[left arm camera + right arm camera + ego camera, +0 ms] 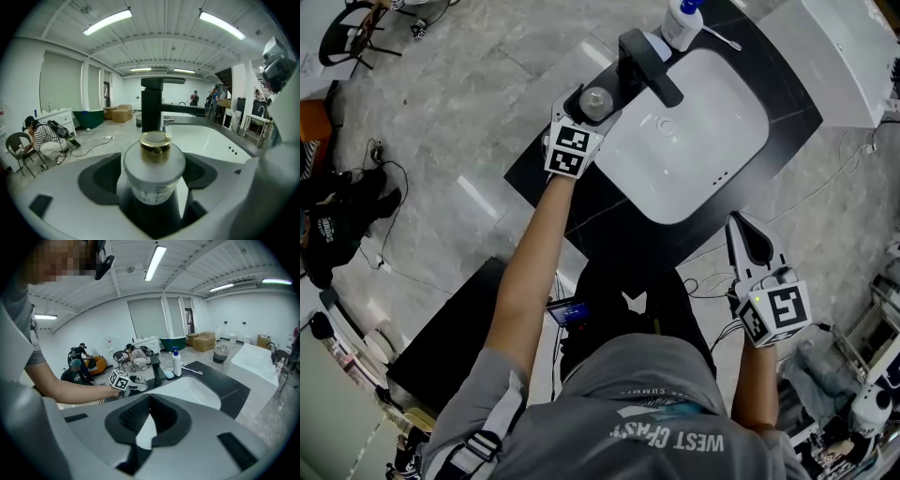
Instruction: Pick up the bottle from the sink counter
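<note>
At upper centre, the left gripper (592, 104) stood wide open around the bottle (154, 160), not yet gripping; closing looked next.

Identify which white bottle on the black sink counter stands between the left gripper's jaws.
The squat white bottle with a gold cap, beside the black faucet; the taller blue-topped bottle stands apart, past the faucet.

Place: open lab hall | Signs: free-standing sink (712, 122) on stone-tile floor (469, 94); loose cables (96, 142); strip lights (108, 22); boxes (121, 113); person (44, 140) seated aside.
</note>
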The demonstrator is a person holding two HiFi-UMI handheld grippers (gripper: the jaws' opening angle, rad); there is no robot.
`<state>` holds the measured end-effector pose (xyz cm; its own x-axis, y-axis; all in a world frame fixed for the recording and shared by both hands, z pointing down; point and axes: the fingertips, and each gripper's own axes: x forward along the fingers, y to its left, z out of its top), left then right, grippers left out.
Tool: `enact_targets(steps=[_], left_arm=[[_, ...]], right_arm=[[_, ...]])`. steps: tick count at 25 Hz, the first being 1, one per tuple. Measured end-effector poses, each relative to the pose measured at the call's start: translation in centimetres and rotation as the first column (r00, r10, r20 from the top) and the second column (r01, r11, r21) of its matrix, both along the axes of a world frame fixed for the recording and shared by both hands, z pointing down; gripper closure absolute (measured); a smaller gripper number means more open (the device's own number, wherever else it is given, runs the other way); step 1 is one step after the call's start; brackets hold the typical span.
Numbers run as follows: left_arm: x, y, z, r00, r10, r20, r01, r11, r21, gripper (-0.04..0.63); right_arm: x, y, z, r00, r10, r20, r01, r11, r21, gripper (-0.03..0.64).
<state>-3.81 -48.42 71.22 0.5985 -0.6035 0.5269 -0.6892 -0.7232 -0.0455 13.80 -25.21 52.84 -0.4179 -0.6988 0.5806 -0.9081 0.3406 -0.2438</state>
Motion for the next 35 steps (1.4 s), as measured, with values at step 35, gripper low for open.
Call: enact_targets(steps=[35], left_arm=[[-0.7,6.7,-23.1,0.997,0.052,-0.049,-0.045,0.989,0.141,0.262]], right_arm=[[-0.6,-3.5,-7.5,0.995,-0.090,0.036,0.080,0.972,0.220,0.615]])
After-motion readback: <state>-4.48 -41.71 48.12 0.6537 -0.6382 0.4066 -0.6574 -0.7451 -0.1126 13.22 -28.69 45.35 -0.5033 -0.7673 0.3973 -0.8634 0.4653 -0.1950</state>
